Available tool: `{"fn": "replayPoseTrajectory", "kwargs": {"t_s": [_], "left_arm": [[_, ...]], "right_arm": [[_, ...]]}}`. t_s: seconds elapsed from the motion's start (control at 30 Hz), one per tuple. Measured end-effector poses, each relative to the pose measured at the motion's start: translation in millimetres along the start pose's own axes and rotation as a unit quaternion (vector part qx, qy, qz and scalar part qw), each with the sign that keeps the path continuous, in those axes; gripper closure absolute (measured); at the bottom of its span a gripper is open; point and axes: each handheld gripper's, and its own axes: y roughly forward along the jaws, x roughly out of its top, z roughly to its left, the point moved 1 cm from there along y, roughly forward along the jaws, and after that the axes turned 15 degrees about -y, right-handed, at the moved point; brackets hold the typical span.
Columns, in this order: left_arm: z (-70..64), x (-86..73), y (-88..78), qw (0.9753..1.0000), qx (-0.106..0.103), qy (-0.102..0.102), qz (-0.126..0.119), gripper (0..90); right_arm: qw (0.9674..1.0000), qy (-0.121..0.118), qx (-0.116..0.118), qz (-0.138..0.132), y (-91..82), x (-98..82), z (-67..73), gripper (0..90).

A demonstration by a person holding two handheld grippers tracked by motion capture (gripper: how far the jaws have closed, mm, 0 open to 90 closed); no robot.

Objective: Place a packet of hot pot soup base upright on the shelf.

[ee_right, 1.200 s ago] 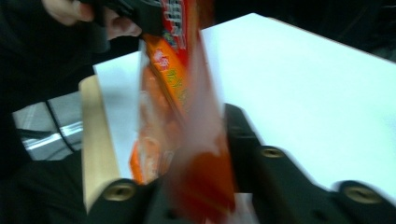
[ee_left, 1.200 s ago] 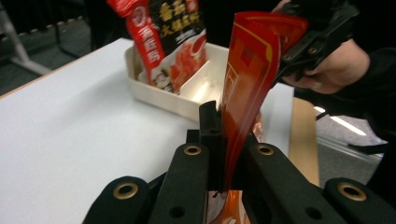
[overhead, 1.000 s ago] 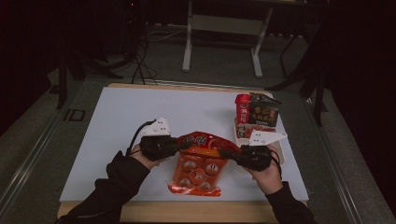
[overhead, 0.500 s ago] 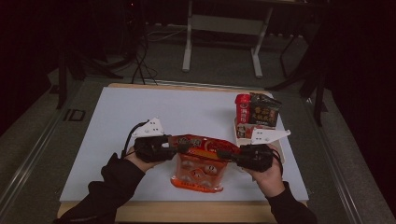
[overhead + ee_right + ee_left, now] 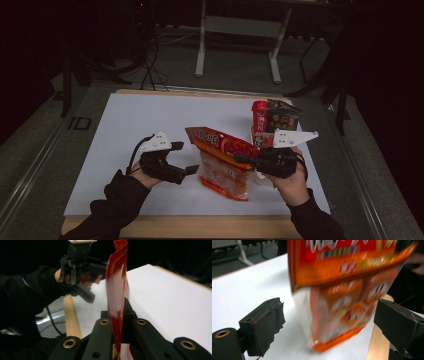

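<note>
An orange-red snack bag (image 5: 222, 160) hangs tilted above the white table top (image 5: 150, 115), its lower end close to the surface. My right gripper (image 5: 241, 159) is shut on the bag's right edge, and in the right gripper view the bag (image 5: 116, 277) rises edge-on from between the jaws of that gripper (image 5: 117, 322). My left gripper (image 5: 186, 157) is just left of the bag. Its jaws have just been opening and now stand wide. In the left gripper view the bag (image 5: 342, 295) hangs blurred ahead of the left gripper (image 5: 332, 322), and neither pad touches it.
A red cup (image 5: 260, 117) and a dark packet (image 5: 282, 117) stand together at the back right of the table. The wooden front edge (image 5: 200, 227) runs below my hands. A metal stand (image 5: 237, 25) is on the floor beyond.
The left jaws opened and let go of the bag's left end. The right gripper rose with the bag, which went from lying flat to hanging tilted.
</note>
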Motion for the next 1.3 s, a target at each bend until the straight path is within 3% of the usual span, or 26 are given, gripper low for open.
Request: {"fn": "replayPoseTrajectory", "kwargs": {"t_s": [0.23, 0.43, 0.63, 0.77, 1.03, 1.3], "left_arm": [[9.6, -27.3, 4.9, 0.9987, 0.043, -0.007, 0.025, 7.8], [18.5, -49.6, 4.7, 0.9975, 0.056, -0.024, 0.034, 7.8], [23.6, -64.6, -2.6, 0.9973, 0.057, -0.044, 0.009, 7.8], [22.7, -72.5, -10.8, 0.9974, 0.057, -0.044, -0.013, 7.8], [23.9, -88.6, -19.3, 0.9960, 0.063, -0.062, -0.016, 7.8], [29.4, -92.1, -21.5, 0.9949, 0.067, -0.070, -0.029, 7.8]], "right_arm": [[0.9998, -0.009, -0.015, -0.013, -9.4, 15.6, -11.4, 90.0], [0.9994, -0.012, -0.019, -0.028, -14.0, 27.1, -20.2, 90.0], [0.9987, -0.019, -0.029, -0.037, -20.8, 39.1, -29.5, 90.0], [0.9979, -0.022, -0.037, -0.049, -30.1, 48.0, -36.3, 90.0], [0.9955, -0.031, -0.064, -0.063, -56.5, 66.1, -51.3, 90.0], [0.9939, -0.027, -0.092, -0.055, -84.2, 67.8, -67.2, 90.0]]}}
